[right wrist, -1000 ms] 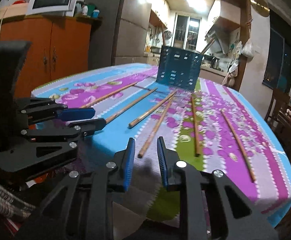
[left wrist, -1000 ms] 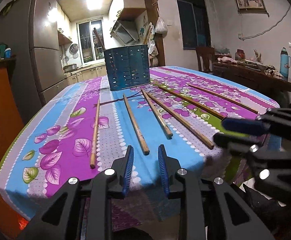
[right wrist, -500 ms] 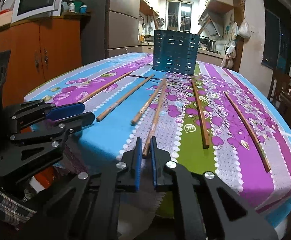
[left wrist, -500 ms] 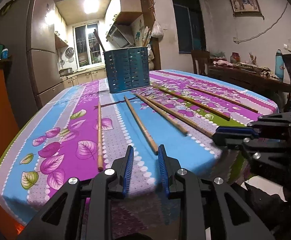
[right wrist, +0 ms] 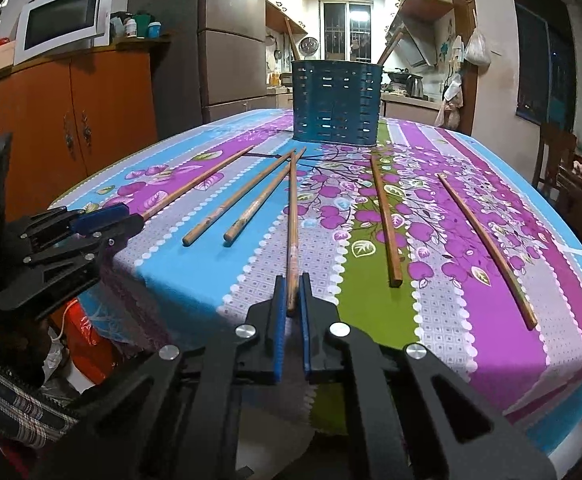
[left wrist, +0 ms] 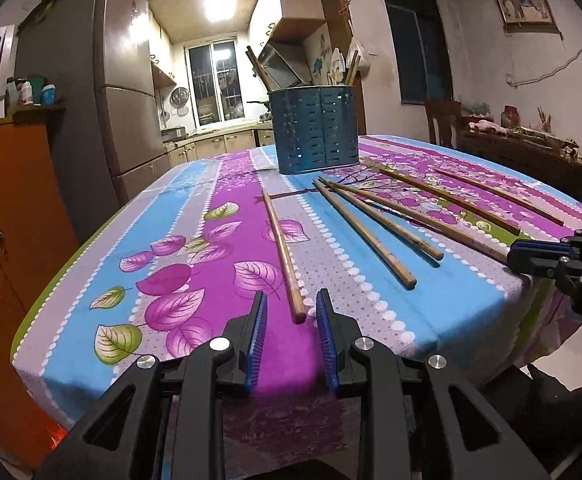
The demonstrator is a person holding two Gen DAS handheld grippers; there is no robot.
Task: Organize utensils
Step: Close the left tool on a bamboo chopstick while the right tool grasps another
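A: Item one, largest: the surface (right wrist: 443, 300) under its striped blue, purple and green floral tablecloth. Any change recorded?

B: None to the surface itself. Over the last second both cameras had drawn in to its near edge, so the cloth filled more of each view.

A: Item two: the dark blue perforated metal utensil holder (right wrist: 337, 102).

B: It stood upright at the far end of the surface, a few sticks already leaning out of its top. It had not shifted.

A: Item three: the left gripper (left wrist: 291, 334).

B: Half a second before, its blue pads flanked bare cloth. Now it had lined up on the leftmost long brown wooden chopstick (left wrist: 282, 246), whose near tip lay just ahead of the gap. The jaws stood apart, touching nothing.

A: Item four: the right gripper (right wrist: 292, 304).

B: Its jaws were spread wide a second ago, narrower at half a second, and were now drawn close around the near end of the middle long brown wooden chopstick (right wrist: 291, 224). The pads appeared to be pinching it; the rest of the stick lay flat on the cloth, pointing toward the holder.

A: Item five: the remaining loose wooden chopsticks (right wrist: 385, 220).

B: Four more lay flat and well apart from the holder, unmoved.

A: Entry for progress?

B: Judged early: one stick newly gripped, a second lined up, none of the six yet carried to the holder.
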